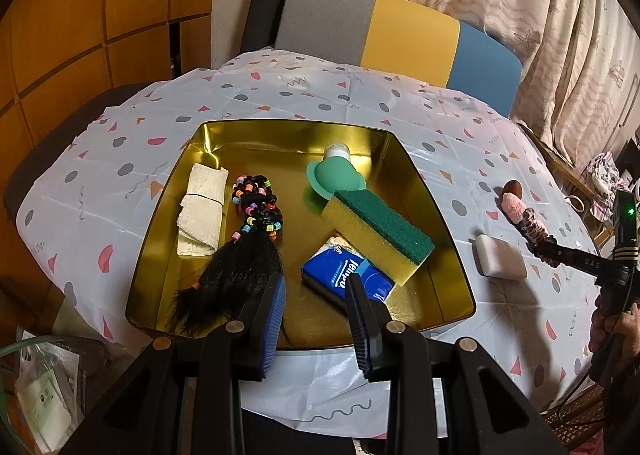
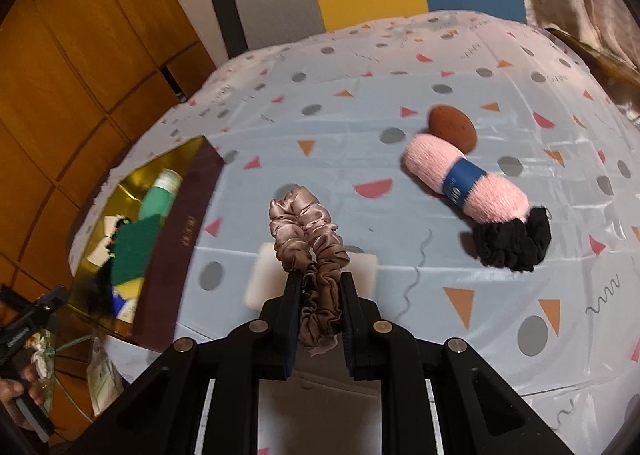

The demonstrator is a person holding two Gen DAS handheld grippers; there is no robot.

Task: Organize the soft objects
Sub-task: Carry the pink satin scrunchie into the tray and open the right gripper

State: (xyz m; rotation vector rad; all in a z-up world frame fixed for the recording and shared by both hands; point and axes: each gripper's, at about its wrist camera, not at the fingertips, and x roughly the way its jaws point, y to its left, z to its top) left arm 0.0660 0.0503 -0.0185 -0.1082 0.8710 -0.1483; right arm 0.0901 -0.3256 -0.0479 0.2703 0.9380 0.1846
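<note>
A brown satin scrunchie [image 2: 316,255] is clamped between the closed fingers of the right gripper [image 2: 320,295] and is held clear of the tablecloth [image 2: 360,127]. Directly beneath and behind it a white foam block [image 2: 266,283] is seen lying on the cloth, partly hidden by the scrunchie and the fingers. To the right, a black scrunchie [image 2: 514,241] is found touching the near end of a pink yarn skein [image 2: 464,179] with a blue band, and a brown egg-shaped sponge [image 2: 452,126] is set just behind the skein's far end. To the left, the dark outer wall of the gold tin [image 2: 176,239] stands between the held scrunchie and the tin's inside.

From the left wrist view the fingers of the left gripper [image 1: 316,291] are seen apart with nothing between them, poised over the tin's near part. Only here is the tin's [image 1: 448,239] inside laid open: nearest, a black hair extension [image 1: 236,271] with coloured beads and a blue tissue pack [image 1: 344,275]; a yellow sponge with green scourer [image 1: 380,235] is leaned across the pack; farther back, a folded white cloth [image 1: 202,207] and a green silicone bottle [image 1: 336,173] are seen. The black scrunchie cannot be made out from this side. Beyond the table, a grey, yellow and blue chair back [image 1: 400,31] is visible.
</note>
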